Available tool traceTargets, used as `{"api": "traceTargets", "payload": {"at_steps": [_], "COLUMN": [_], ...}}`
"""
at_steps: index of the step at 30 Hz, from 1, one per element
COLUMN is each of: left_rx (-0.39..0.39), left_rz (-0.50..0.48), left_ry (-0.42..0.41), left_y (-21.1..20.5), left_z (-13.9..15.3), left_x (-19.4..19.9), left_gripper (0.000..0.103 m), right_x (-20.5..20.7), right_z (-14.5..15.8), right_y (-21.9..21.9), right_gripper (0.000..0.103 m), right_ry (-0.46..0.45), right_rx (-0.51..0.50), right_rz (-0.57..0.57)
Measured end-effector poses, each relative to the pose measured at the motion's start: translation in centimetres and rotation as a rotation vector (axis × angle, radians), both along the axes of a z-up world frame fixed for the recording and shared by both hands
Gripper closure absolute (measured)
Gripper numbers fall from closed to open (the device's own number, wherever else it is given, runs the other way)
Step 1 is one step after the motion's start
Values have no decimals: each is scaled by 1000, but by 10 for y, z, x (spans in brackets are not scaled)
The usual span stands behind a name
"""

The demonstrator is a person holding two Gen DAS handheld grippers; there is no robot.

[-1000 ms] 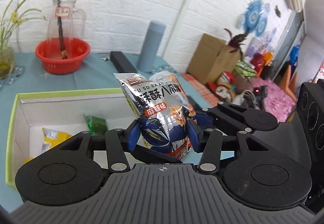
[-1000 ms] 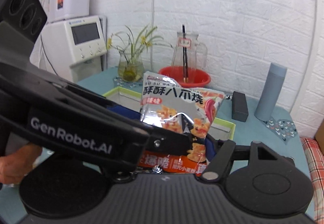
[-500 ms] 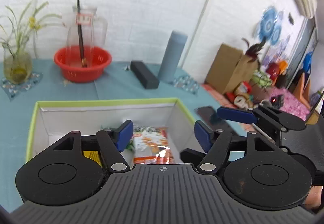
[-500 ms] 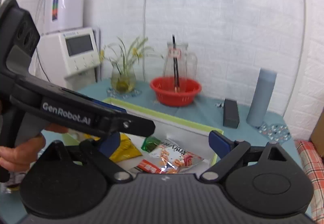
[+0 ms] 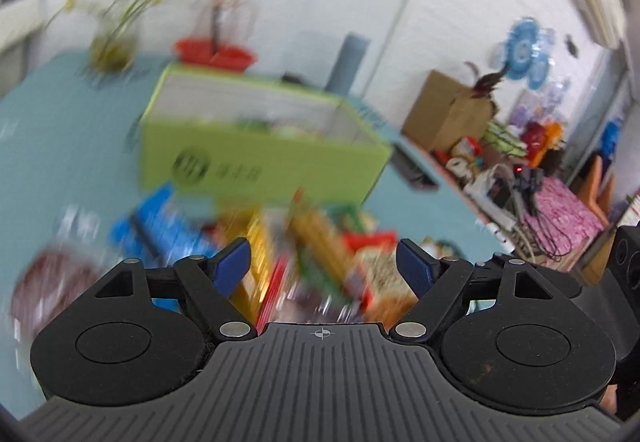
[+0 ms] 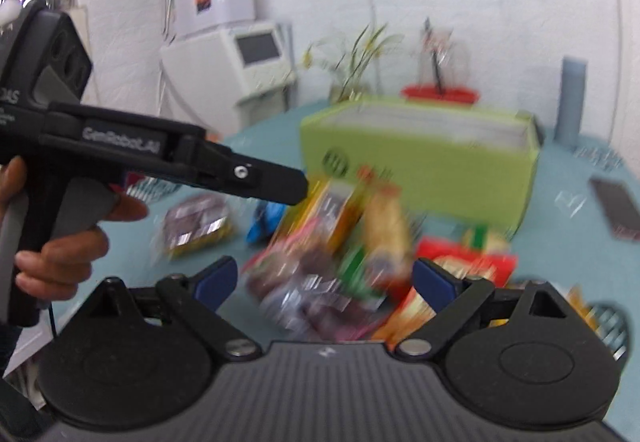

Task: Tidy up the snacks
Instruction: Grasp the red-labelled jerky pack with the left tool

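Left wrist view. We find the left gripper [image 5: 324, 266] with its jaws standing wide and nothing between the blue pads [image 5: 232, 268]; the jaws have just been opening. Below and beyond the pads lies a heap of snack packs [image 5: 320, 254] on the teal table [image 5: 60, 146], badly blurred, so we cannot tell single packs apart beyond a blue one [image 5: 160, 218] at the left and a red-edged one [image 5: 376, 266] at the right. Behind the heap stands the green box [image 5: 256, 166], open at the top, with some packs just showing above its near wall. Behind the box we note a red basket [image 5: 216, 52], a plant [image 5: 116, 30] and a grey cylinder [image 5: 348, 62].

Right wrist view. The right gripper [image 6: 326, 282] also stands wide, nothing held; its jaws have just been opening. The same heap [image 6: 344, 242] lies in front of it, between the pads and the box [image 6: 420, 170]. A dark pack [image 6: 196, 222] lies apart to the left, beside a blue one [image 6: 266, 222]. At the left a hand [image 6: 60, 254] grips the handle of the left gripper [image 6: 280, 182], whose finger reaches over the table near the heap without touching it, as far as we can tell. A dark flat object [image 6: 616, 208] lies at the right of the box.
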State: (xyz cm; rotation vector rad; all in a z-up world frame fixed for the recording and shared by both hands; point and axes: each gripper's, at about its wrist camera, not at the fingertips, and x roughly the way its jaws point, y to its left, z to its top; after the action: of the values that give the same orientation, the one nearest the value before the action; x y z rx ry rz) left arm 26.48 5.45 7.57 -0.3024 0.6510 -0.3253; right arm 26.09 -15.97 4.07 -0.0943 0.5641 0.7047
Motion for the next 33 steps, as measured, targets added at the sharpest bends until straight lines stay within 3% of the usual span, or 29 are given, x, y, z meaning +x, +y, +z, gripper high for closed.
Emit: {"api": "traceTargets", "payload": {"at_steps": [6, 13, 21, 25, 33], "left_rx": [-111, -99, -115, -137, -114], "left_rz": [88, 107, 84, 87, 55], "left_ry": [150, 124, 156, 166, 175], "left_y": [30, 40, 45, 46, 30], "left_z": [-45, -45, -60, -60, -61], "left_x": [-27, -40, -53, -52, -53], "left_gripper": [44, 42, 41, 38, 38], "right_x": [7, -11, -60, -55, -45], "right_z": [-22, -35, -29, -26, -38], "right_y": [31, 54, 58, 62, 66], "right_gripper": [10, 9, 10, 10, 10], "right_ry": [2, 48, 91, 44, 68], "right_rx": [-87, -105, -20, -56, -83], "right_rz": [-5, -2, 7, -15, 8]}}
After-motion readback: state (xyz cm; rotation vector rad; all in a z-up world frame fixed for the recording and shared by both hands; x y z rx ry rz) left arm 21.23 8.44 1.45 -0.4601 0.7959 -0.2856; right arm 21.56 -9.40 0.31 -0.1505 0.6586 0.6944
